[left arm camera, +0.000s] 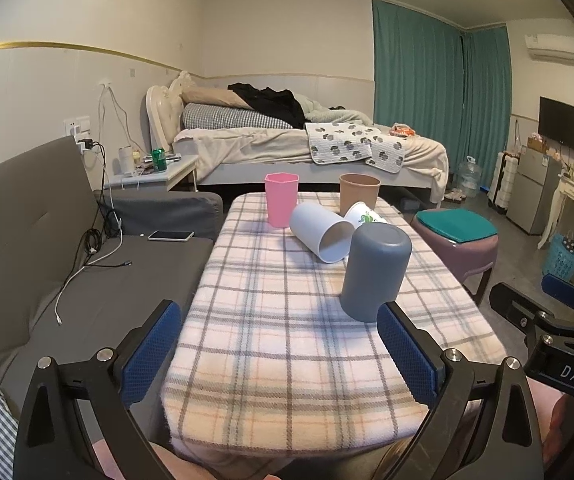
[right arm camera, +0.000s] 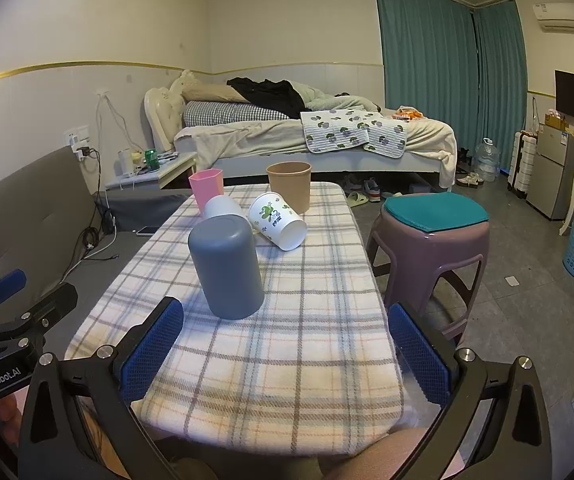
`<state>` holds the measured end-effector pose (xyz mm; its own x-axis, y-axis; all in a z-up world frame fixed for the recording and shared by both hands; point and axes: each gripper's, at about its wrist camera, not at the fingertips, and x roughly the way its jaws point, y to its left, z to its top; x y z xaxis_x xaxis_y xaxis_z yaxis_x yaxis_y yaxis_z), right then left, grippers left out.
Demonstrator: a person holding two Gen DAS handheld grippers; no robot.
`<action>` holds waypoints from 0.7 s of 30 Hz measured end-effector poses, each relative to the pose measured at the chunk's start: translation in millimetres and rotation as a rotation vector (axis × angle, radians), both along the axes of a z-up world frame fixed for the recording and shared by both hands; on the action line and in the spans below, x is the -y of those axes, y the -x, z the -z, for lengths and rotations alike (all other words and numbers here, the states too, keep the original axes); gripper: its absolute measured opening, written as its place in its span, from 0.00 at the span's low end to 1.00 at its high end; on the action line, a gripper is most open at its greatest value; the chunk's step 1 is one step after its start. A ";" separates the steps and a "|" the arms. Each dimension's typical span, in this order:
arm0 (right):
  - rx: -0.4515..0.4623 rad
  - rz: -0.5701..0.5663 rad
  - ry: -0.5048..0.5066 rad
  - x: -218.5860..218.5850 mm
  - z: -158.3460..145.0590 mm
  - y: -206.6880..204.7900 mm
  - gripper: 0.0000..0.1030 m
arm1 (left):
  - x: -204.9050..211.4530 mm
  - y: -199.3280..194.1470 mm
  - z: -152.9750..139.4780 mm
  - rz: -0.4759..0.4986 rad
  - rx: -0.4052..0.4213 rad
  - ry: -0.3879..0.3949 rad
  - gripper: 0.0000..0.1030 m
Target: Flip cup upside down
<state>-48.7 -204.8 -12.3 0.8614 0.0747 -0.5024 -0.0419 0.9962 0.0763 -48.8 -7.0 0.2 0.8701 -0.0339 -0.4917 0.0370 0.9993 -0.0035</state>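
A grey cup (left arm camera: 375, 272) (right arm camera: 225, 266) stands upside down on the plaid-covered table (left arm camera: 287, 340) (right arm camera: 287, 340). Behind it a white cup (left arm camera: 319, 234) (right arm camera: 223, 207) lies on its side, and a printed paper cup (left arm camera: 363, 216) (right arm camera: 277, 220) lies on its side too. A pink cup (left arm camera: 281, 199) (right arm camera: 205, 189) and a brown cup (left arm camera: 358, 193) (right arm camera: 289, 186) stand upright at the far end. My left gripper (left arm camera: 279, 356) is open and empty over the table's near edge. My right gripper (right arm camera: 287, 356) is open and empty, just short of the grey cup.
A grey sofa (left arm camera: 47, 240) with a phone (left arm camera: 171, 235) and cables is on the left. A purple stool (right arm camera: 427, 248) with a teal cushion stands right of the table. A bed (left arm camera: 307, 144) lies beyond.
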 end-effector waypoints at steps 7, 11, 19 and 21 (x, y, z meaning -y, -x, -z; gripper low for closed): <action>-0.001 0.000 0.001 -0.4 0.2 -0.3 1.00 | 0.9 1.5 3.0 0.006 -0.003 -0.003 0.99; 0.000 0.001 0.000 -0.2 0.1 0.2 1.00 | 1.1 1.9 2.7 0.009 -0.003 0.010 0.99; -0.003 -0.004 0.002 -2.0 1.5 -0.4 1.00 | 1.8 1.9 2.7 0.009 -0.004 0.010 0.99; -0.003 -0.003 0.002 -2.0 1.3 -0.1 1.00 | 1.7 2.0 2.5 0.009 -0.003 0.009 0.99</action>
<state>-48.6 -202.8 -13.6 0.8597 0.0759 -0.5052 -0.0443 0.9963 0.0742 -50.8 -8.6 -2.3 0.8680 -0.0464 -0.4944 0.0462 0.9989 -0.0128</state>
